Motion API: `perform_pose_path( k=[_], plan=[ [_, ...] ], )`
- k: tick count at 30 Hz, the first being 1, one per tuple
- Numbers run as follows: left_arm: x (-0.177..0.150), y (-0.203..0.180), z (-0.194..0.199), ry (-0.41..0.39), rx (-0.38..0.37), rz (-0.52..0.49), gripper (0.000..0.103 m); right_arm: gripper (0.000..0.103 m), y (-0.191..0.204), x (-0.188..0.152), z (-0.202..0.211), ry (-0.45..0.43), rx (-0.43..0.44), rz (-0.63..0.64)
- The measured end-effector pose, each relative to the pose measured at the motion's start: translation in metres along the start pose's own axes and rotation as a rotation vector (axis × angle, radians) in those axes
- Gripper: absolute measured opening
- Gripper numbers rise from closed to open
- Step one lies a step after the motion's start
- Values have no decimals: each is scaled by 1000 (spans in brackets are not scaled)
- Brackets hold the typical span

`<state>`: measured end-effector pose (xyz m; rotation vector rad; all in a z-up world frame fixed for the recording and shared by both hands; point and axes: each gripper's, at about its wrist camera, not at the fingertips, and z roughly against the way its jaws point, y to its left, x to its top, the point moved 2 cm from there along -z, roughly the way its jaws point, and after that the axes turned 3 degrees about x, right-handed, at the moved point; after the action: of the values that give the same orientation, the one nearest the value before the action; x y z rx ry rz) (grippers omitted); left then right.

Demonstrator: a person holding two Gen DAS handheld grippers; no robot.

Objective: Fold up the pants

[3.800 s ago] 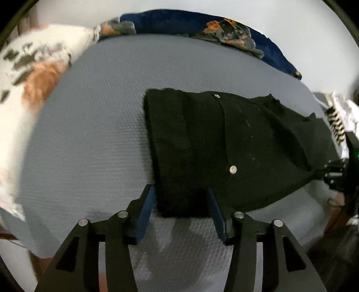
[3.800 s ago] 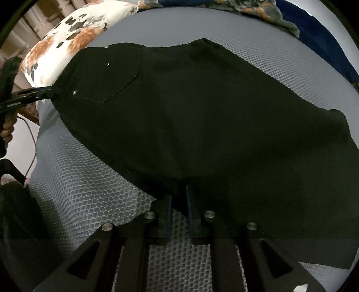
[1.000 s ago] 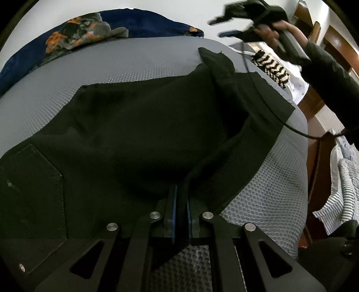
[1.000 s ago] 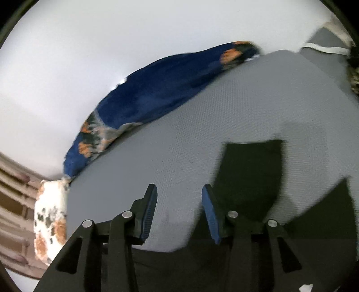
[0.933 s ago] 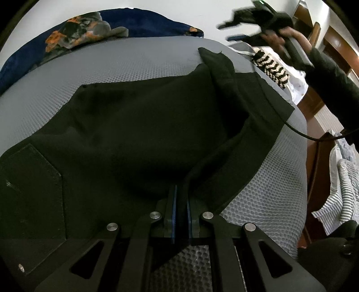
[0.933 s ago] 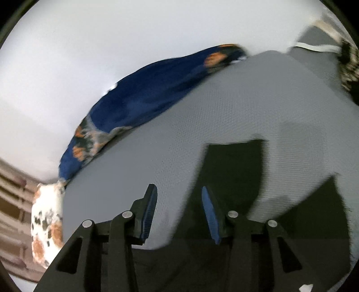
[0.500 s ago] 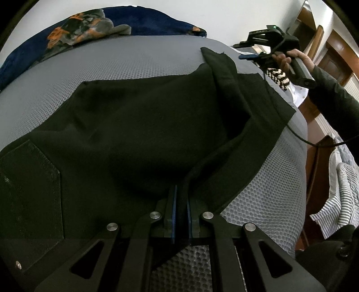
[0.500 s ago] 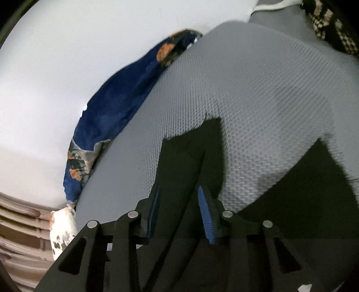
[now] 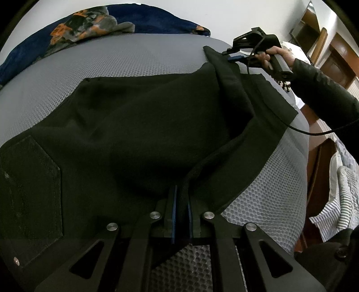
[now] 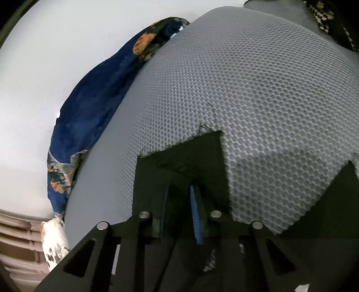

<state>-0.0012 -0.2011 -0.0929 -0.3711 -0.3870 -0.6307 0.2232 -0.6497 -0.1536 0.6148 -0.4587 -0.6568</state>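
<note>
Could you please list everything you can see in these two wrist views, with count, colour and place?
pants: one, black, spread across the bed, back pocket at the near left
bed cover: one, grey honeycomb weave, under the pants
blanket: one, dark blue with orange and grey print, along the bed's far edge by the wall
checked cloth: one, black and cream, at the bed's far corner
striped cloth: one, white and grey, beside the bed
left gripper: black, blue pads, shut on a fold of the pants
right gripper: black, blue pads, jaws just closing around a pant-leg hem
hand: one, dark sleeve, holding the right gripper's handle
</note>
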Motion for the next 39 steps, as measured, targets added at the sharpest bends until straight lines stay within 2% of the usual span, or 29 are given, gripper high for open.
perform_pose_path(
  k=[3, 6, 11, 15, 20, 25, 28, 39],
  plan=[
    [-1, -1, 0, -1, 7, -4, 9, 7, 7, -1, -1, -7, -9, 30],
    [0, -3, -1, 0, 14, -5, 9, 4, 19, -4, 18, -67, -23, 88],
    [-1, -6, -1, -1, 29, -13, 9, 3, 18, -9, 86, -191, -53, 127],
    [-2, -10, -2, -7, 39, -20, 9, 2, -6, -28, 145, -263, -93, 137],
    [-4, -15, -2, -13, 56, -39, 9, 2, -62, -74, 198, -316, -194, 93],
    [-5, -24, -3, -14, 97, -85, 12, 1, -125, -116, 201, -281, -282, -12],
    [-5, -30, -5, -15, 129, -117, 14, 1, -147, -130, 195, -272, -317, -48],
    [-6, -42, -6, -11, 190, -191, 17, 0, -157, -146, 199, -299, -361, -34]
  ],
)
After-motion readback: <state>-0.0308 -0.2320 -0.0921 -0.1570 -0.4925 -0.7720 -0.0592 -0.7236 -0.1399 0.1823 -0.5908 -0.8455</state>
